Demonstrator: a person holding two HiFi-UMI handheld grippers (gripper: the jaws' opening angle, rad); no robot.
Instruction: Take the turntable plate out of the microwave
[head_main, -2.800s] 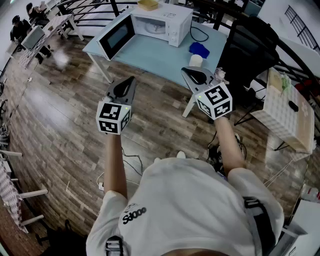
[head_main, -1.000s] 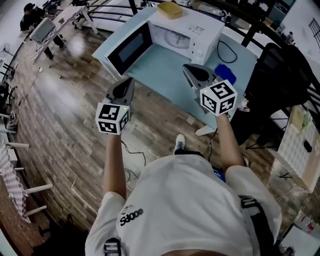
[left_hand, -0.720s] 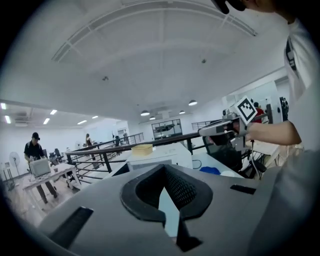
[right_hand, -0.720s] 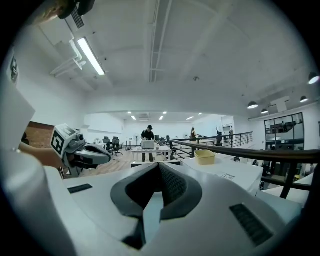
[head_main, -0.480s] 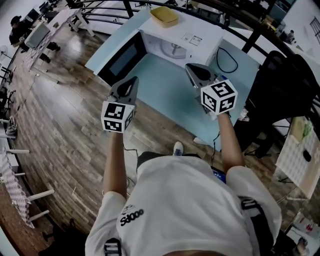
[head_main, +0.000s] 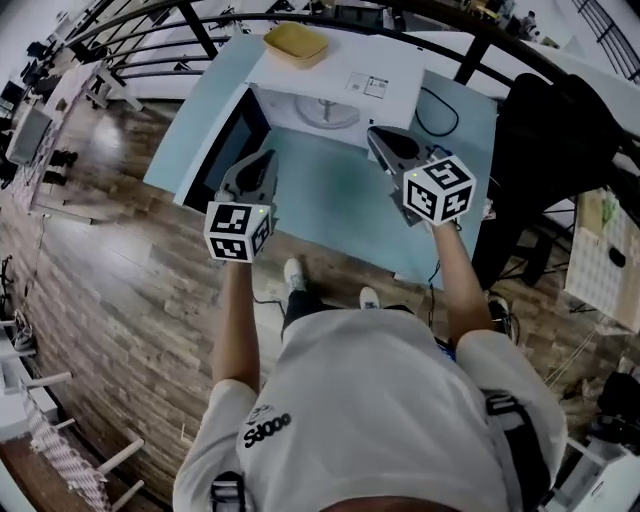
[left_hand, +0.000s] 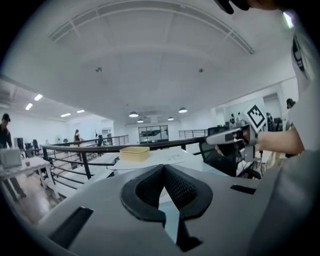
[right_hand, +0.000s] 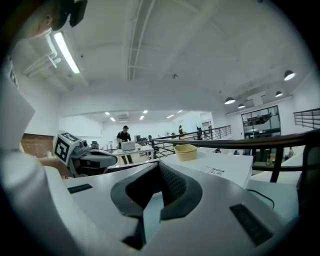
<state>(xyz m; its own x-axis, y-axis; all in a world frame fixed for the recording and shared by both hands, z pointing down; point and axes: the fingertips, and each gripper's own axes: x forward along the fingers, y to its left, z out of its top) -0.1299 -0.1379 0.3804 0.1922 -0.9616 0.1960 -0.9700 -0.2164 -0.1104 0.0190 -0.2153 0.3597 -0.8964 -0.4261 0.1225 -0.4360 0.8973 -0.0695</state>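
The white microwave (head_main: 345, 75) stands on the light-blue table (head_main: 340, 200) with its dark door (head_main: 220, 150) swung open to the left. Inside the cavity the pale turntable plate (head_main: 328, 112) lies flat. My left gripper (head_main: 268, 158) hovers over the table just before the open door, jaws shut and empty. At the cavity's right front corner my right gripper (head_main: 376, 134) is also shut with nothing in it. In the left gripper view the shut jaws (left_hand: 162, 169) point at the microwave's top (left_hand: 165, 157). The right gripper view shows its shut jaws (right_hand: 159, 169) the same way.
A yellow container (head_main: 295, 42) sits on top of the microwave, and shows as the yellow container (left_hand: 134, 152) and yellow container (right_hand: 185, 151) in the gripper views. A black cable (head_main: 440, 110) lies behind on the table. A black chair (head_main: 545, 130) stands to the right, a dark railing (head_main: 200, 30) behind.
The person has walked up to the table. The microwave is closer, and both shut grippers have moved forward over the table's front, up to the open microwave.
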